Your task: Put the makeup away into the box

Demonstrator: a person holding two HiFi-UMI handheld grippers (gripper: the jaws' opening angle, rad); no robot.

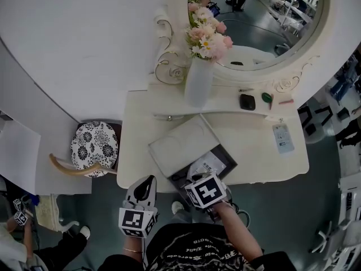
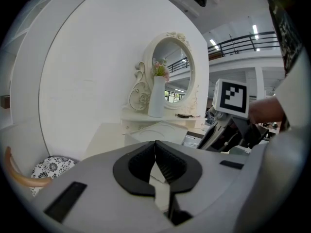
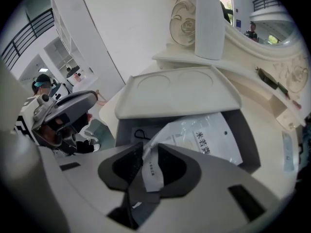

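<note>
Right gripper over the open box, sachet in its gap.
Your right gripper [image 3: 149,152] stands part open, a corner of the white printed plastic sachet [image 3: 204,135] between its jaws, unclamped. The sachet lies inside the dark grey open box [image 3: 250,144], white lid [image 3: 180,91] raised, lower centre of the head view, on the white table [image 1: 254,151]. Your left gripper [image 2: 155,144] is closed and empty, lower left.

The sachet [image 3: 214,140] is glossy, crinkled plastic film. The box [image 3: 247,147] looks matt grey, its lid [image 3: 180,93] smooth cream. My right gripper [image 3: 149,152] has ribbed black pads [image 3: 172,166].
</note>
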